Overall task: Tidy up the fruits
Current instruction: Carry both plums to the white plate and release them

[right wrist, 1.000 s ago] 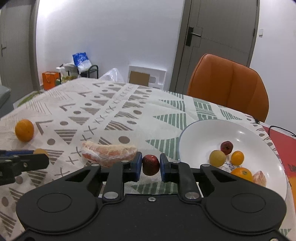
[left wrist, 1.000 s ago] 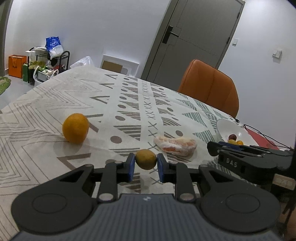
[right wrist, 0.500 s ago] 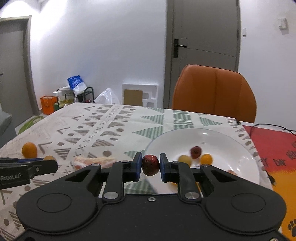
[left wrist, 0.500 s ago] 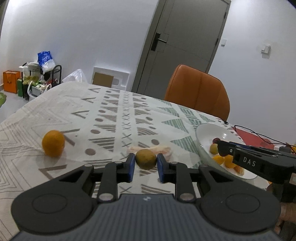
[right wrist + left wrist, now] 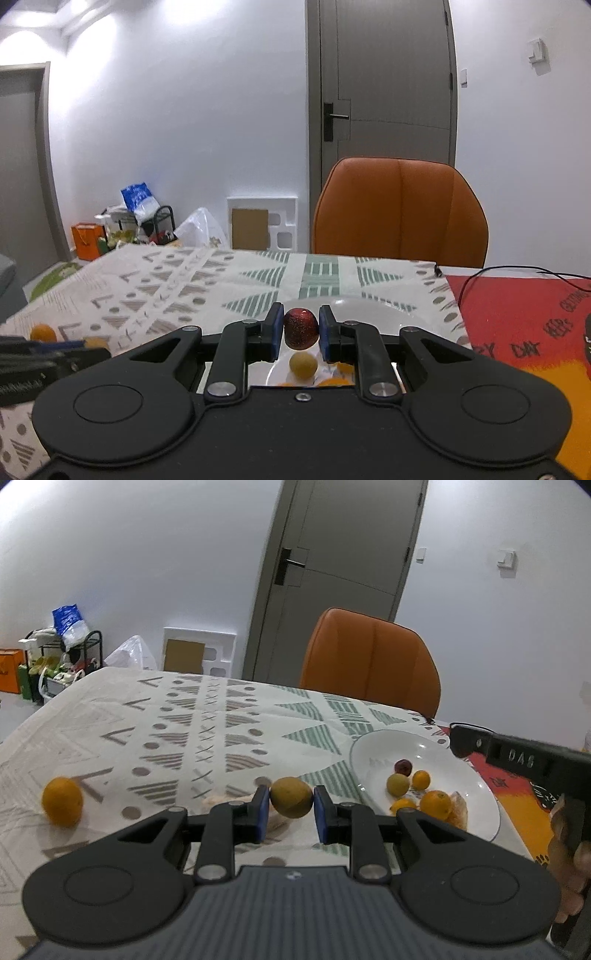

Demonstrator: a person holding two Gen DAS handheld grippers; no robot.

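One orange (image 5: 62,801) sits alone on the patterned desk (image 5: 147,716). The left gripper (image 5: 289,808) is clamped on a yellow-green fruit (image 5: 291,797) above the cloth. The white plate (image 5: 373,746) holds five small fruits and a peeled piece. The right gripper (image 5: 301,334) is clamped on a dark red fruit (image 5: 301,328) over it.

Room is evenly lit from above; ceiling glare is seen top left in the right wrist view. Strong fisheye bending is seen at edges, and the orange (image 5: 62,801) is slightly blurred.
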